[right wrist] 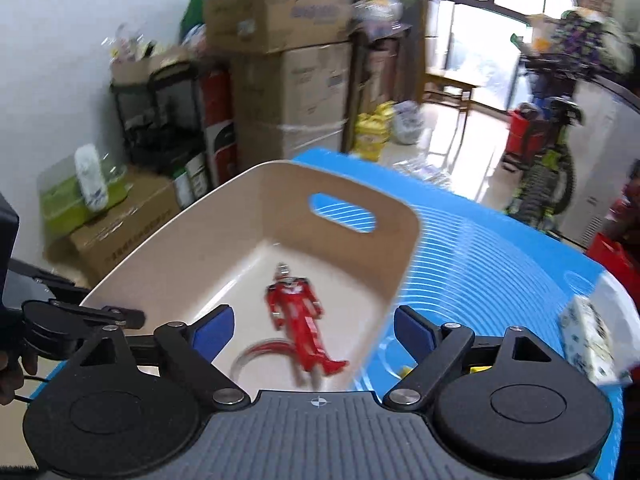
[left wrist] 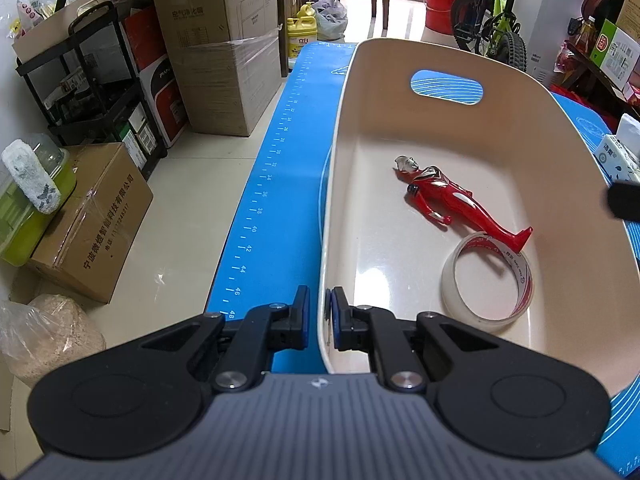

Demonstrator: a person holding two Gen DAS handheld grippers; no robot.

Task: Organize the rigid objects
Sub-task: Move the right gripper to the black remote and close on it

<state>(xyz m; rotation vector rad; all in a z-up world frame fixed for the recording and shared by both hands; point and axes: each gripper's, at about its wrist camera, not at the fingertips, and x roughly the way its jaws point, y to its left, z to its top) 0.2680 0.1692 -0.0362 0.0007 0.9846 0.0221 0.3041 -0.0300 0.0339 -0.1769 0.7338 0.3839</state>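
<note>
Left claw angled down, clamped on the beige bin wall; right claw hangs wide open, empty, above the bin (red figure and tape roll inside). Ruler numbers edge the mat.

Bright daylight from far windows; left view sharp, right view motion-blurred, both fisheye-bent at edges
</note>
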